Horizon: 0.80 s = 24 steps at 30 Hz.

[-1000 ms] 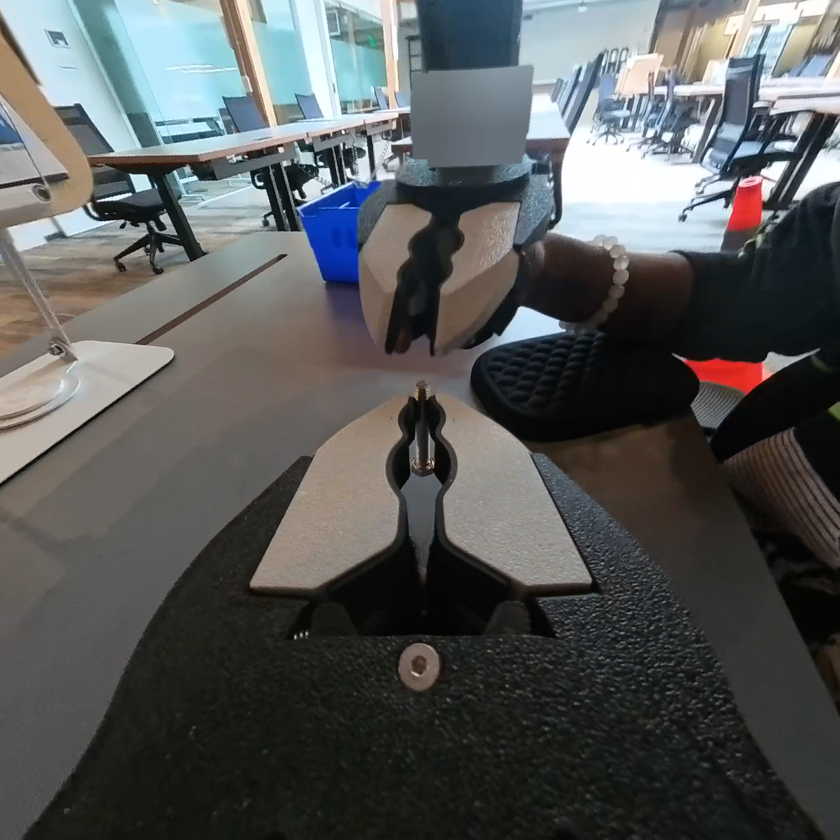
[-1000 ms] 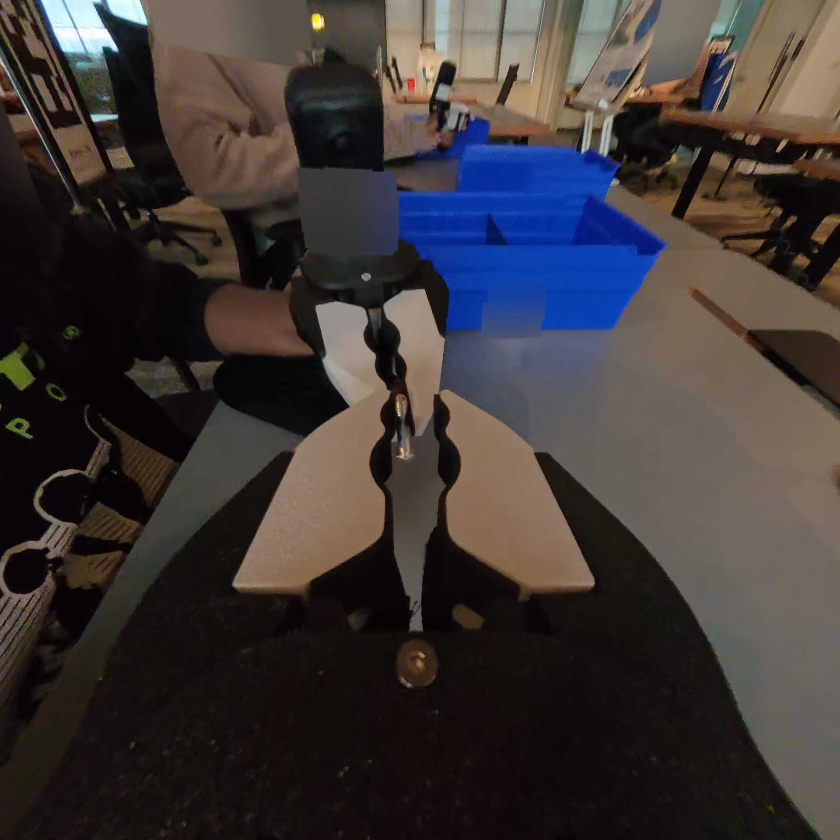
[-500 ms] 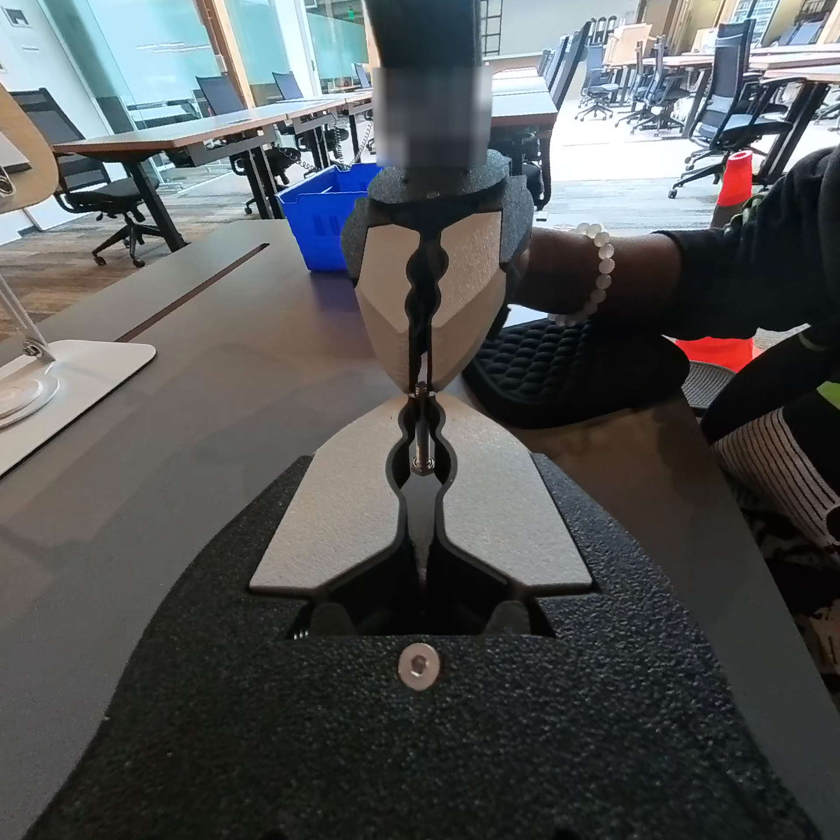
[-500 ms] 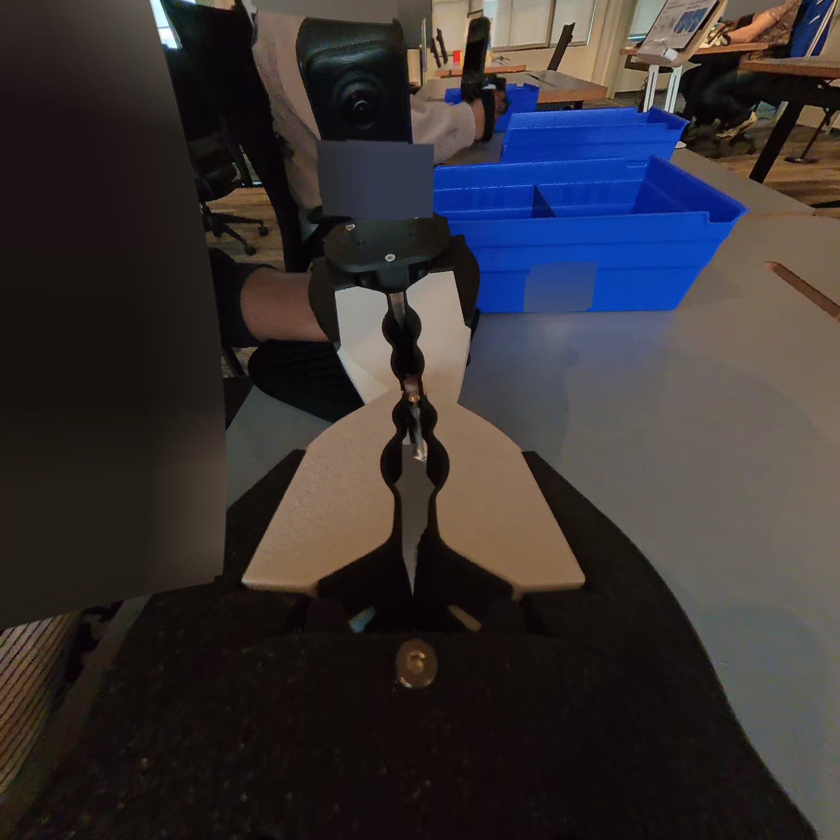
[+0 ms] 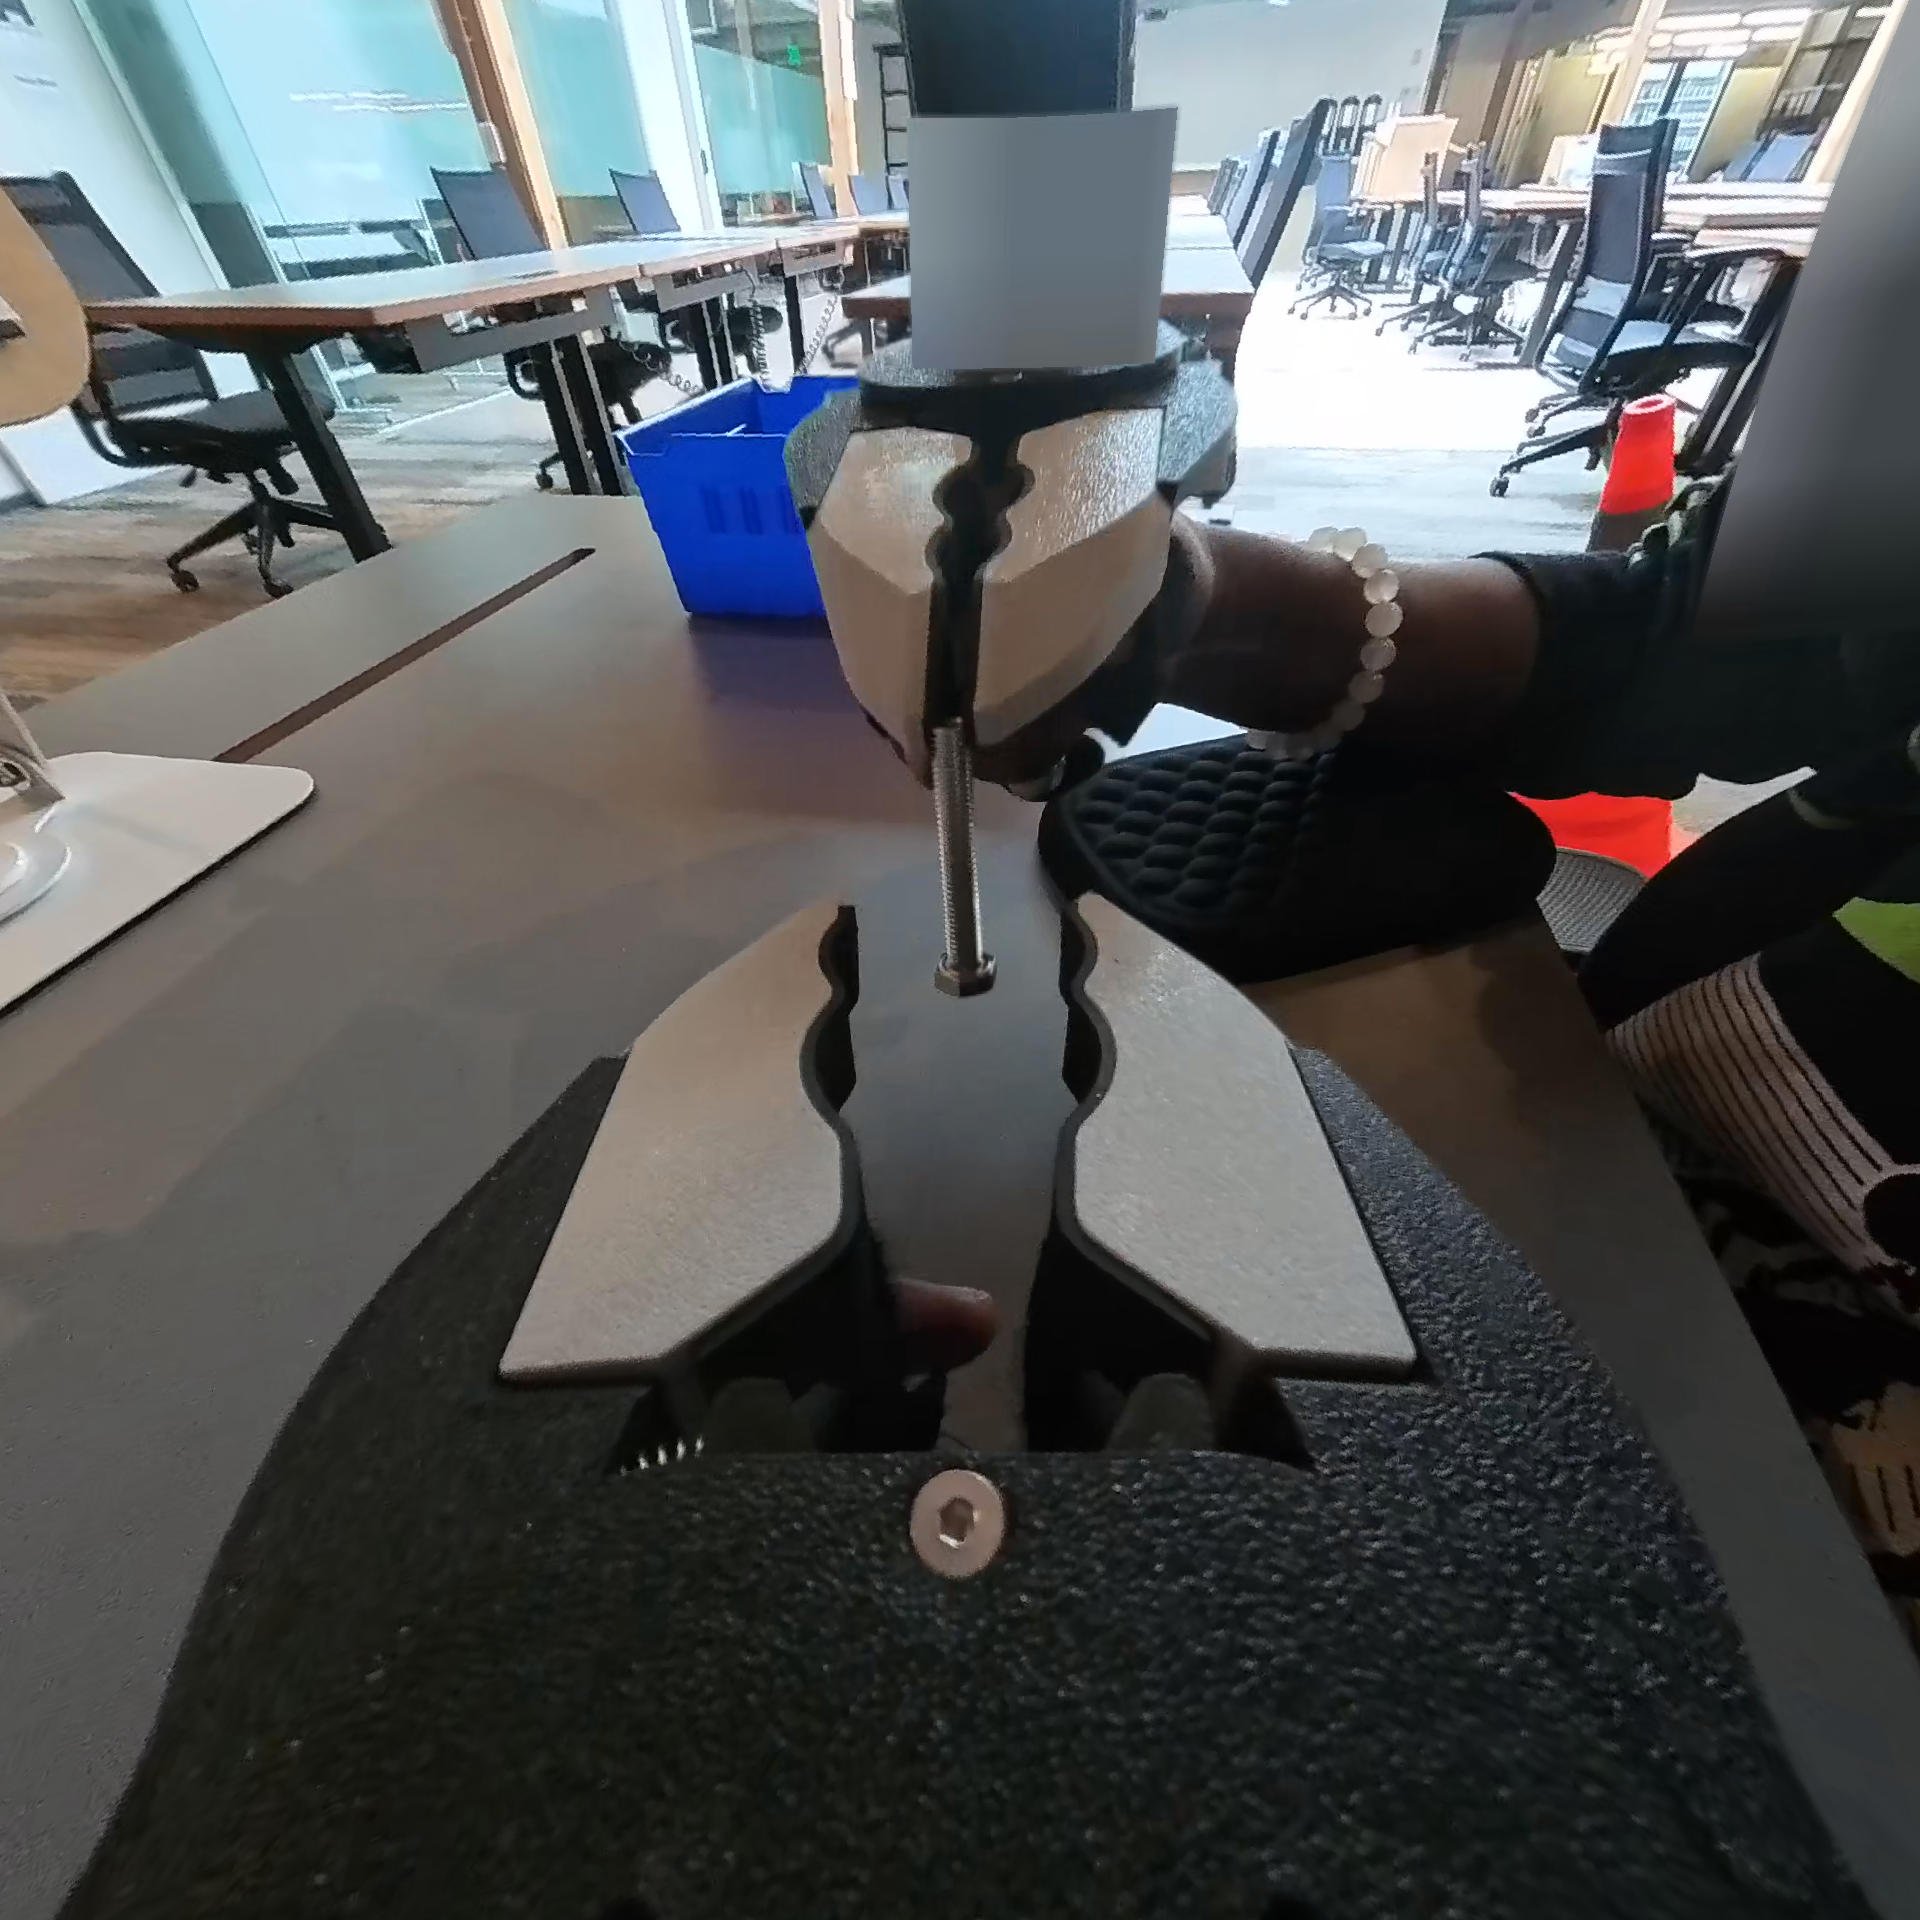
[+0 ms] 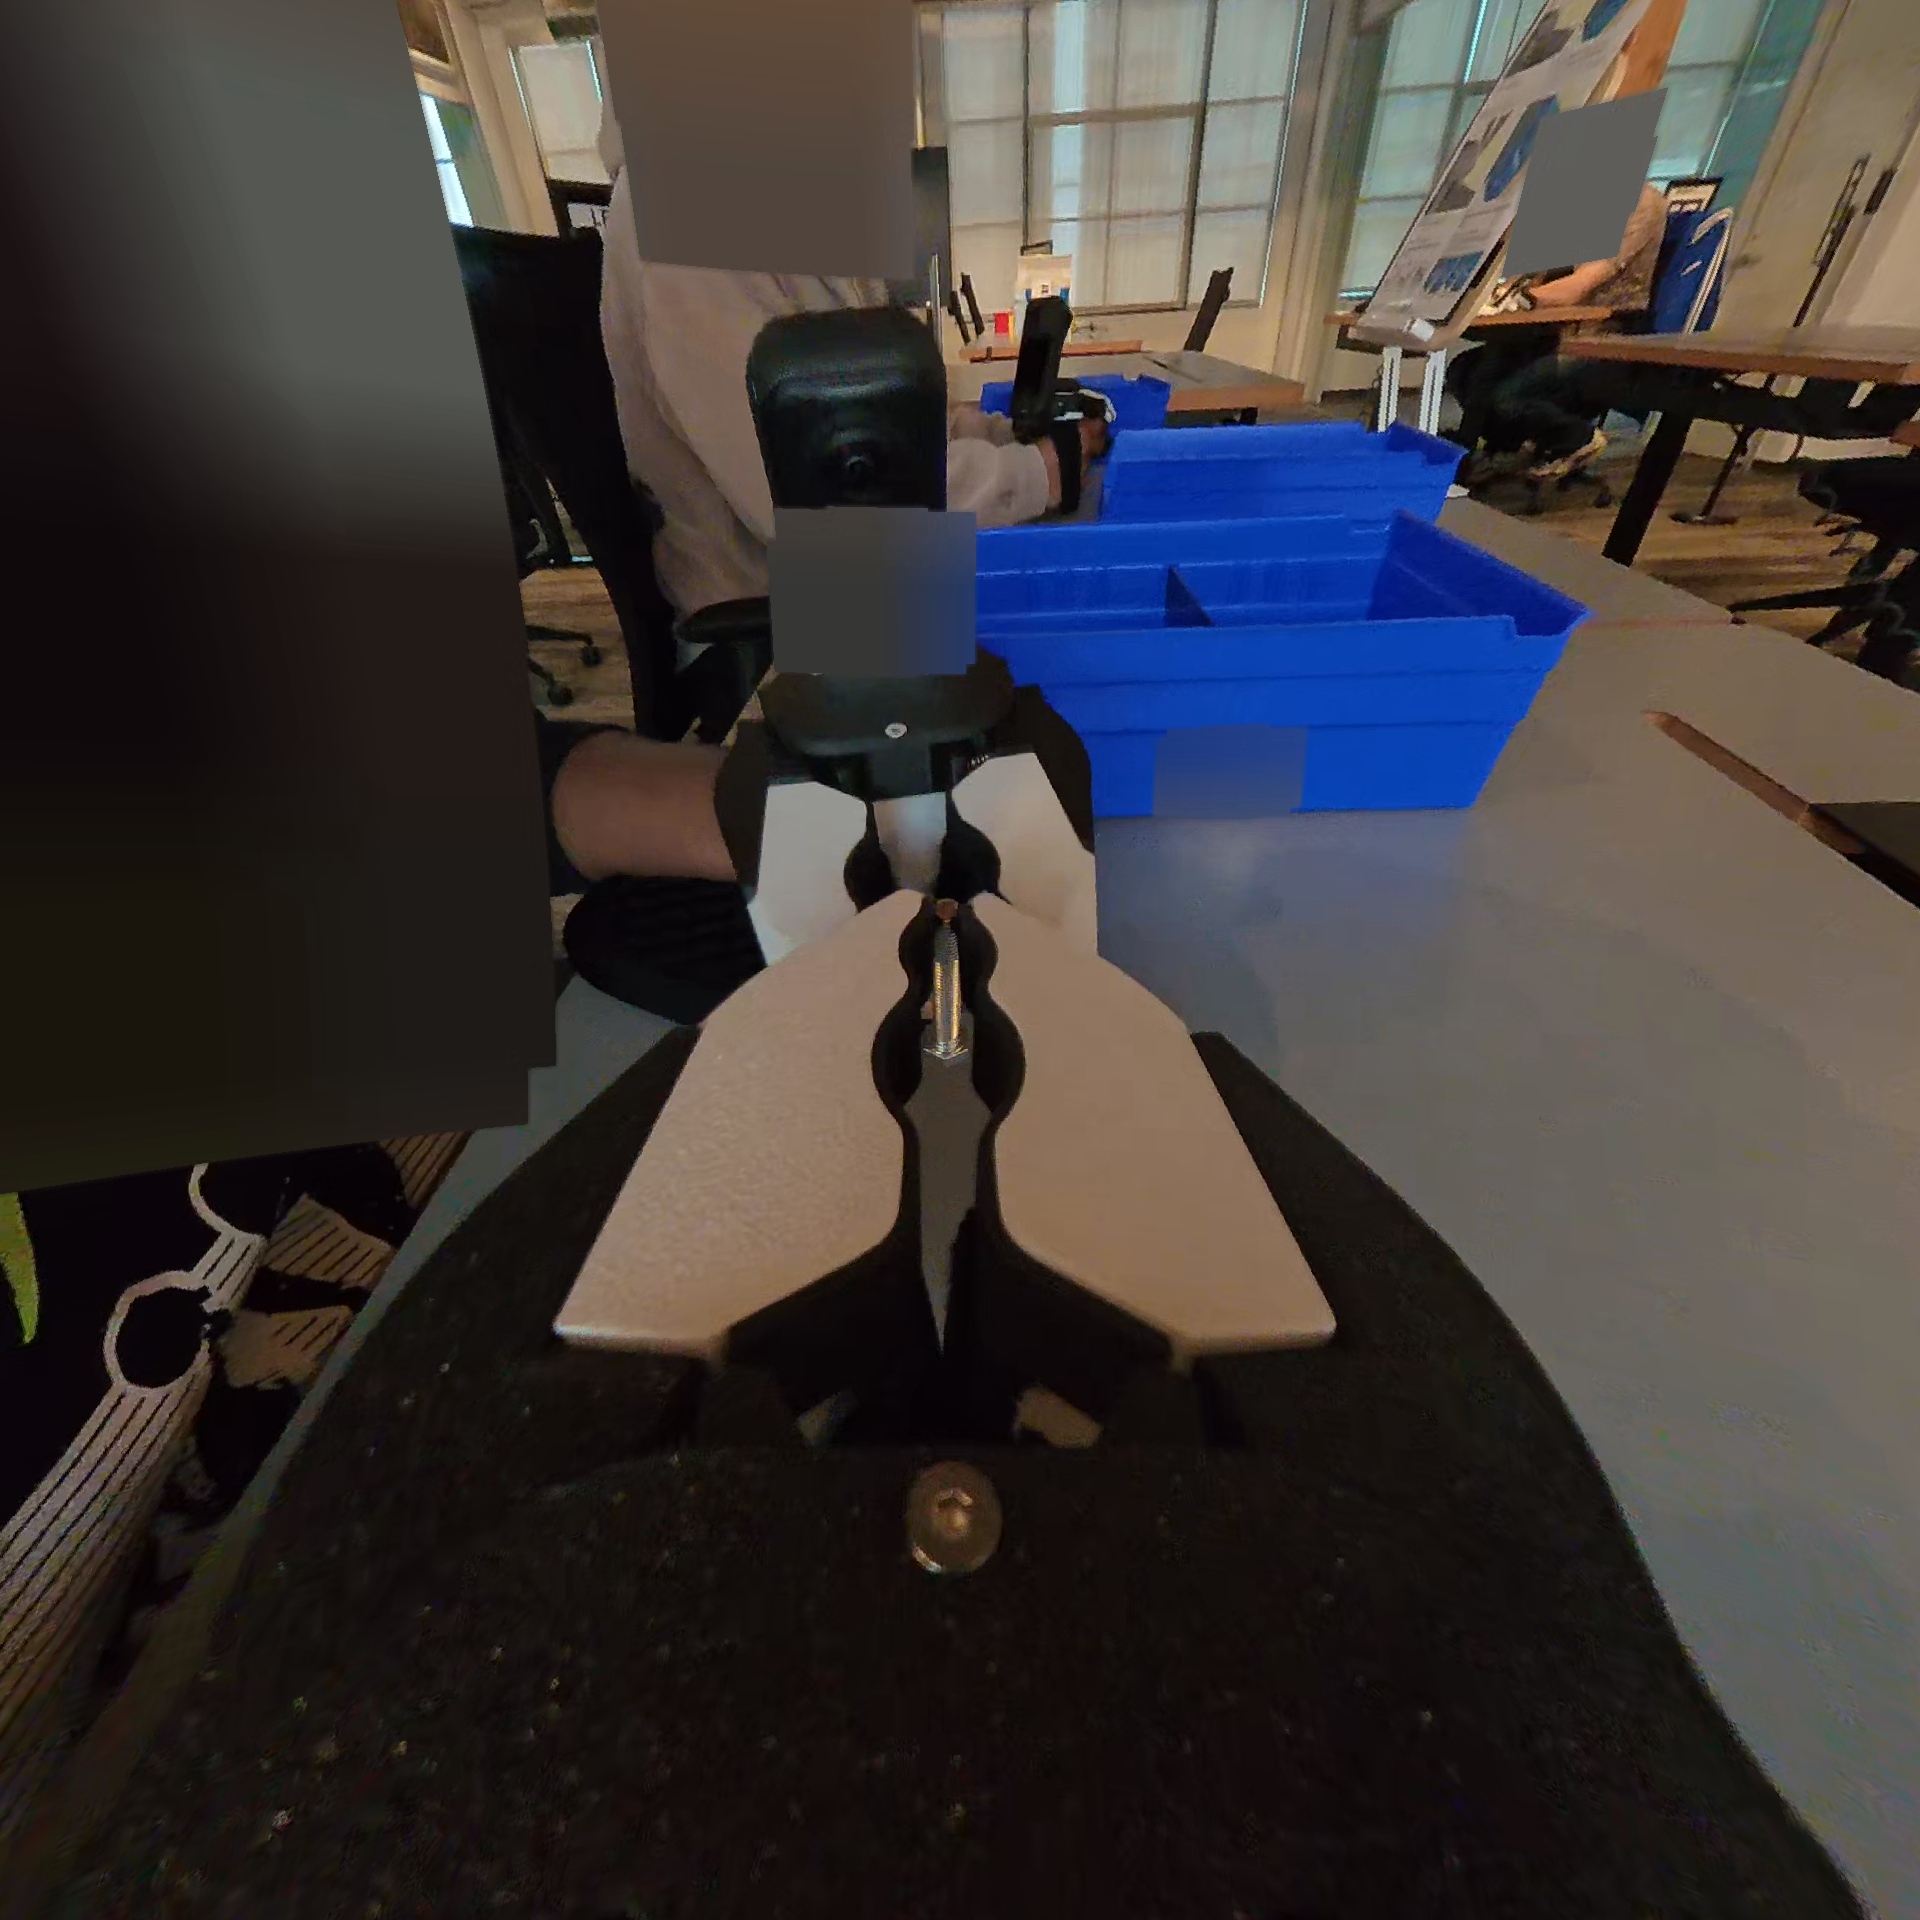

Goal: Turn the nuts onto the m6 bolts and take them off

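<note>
Two grippers face each other over the table (image 5: 468, 831). Right gripper (image 5: 951, 727) is clamped on the bolt (image 5: 956, 831); its head (image 5: 964, 977) hangs between the left gripper's (image 5: 961, 940) spread fingers, touching neither.

Spans the gap between two facing grippers, above the dark grey worktop (image 5: 468, 883): a silver threaded steel bolt (image 5: 956, 852), far end clamped between the closed fingers of the right gripper (image 6: 943, 920), hex end between the spread fingers of the left gripper (image 5: 961, 935), touching neither. Sits behind the right gripper, toward the worktop's far edge: a small blue plastic bin (image 5: 717, 520). Rests at the left edge: a flat white metal stand base (image 5: 135, 831). Stands behind the left gripper, to its right: a large blue divided plastic bin (image 6: 1299, 686).
</note>
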Tool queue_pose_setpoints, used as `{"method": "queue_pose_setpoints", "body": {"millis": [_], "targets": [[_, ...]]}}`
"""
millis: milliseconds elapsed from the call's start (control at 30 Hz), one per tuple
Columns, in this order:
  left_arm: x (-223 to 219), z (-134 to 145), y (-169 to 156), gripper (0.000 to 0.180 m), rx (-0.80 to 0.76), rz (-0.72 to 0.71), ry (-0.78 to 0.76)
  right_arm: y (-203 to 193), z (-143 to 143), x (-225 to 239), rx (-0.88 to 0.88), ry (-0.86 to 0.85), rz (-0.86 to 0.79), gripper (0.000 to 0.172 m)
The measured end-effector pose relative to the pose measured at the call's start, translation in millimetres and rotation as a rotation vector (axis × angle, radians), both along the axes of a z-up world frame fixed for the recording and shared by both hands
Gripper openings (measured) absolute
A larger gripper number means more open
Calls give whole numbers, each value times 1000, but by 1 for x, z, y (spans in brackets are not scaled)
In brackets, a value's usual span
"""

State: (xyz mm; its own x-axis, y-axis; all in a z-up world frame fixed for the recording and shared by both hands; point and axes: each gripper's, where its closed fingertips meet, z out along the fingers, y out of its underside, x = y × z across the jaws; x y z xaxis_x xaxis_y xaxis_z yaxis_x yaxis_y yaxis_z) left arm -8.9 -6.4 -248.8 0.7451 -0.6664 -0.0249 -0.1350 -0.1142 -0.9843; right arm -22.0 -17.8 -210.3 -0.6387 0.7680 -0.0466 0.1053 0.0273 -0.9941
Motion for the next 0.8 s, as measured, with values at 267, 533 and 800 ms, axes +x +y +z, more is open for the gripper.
{"method": "queue_pose_setpoints", "body": {"millis": [267, 533, 800], "targets": [[-2, -3, 3, 35, 26, 21, 10, 4, 1, -3, -33, 15, -27, 3], [-4, -5, 5, 34, 49, 35, 41, 10, 2, -4, -60, 20, -53, 3], [-5, -8, 7, 31, 57, 53, 60, 12, 4, -4, -67, 27, -68, 3]]}}
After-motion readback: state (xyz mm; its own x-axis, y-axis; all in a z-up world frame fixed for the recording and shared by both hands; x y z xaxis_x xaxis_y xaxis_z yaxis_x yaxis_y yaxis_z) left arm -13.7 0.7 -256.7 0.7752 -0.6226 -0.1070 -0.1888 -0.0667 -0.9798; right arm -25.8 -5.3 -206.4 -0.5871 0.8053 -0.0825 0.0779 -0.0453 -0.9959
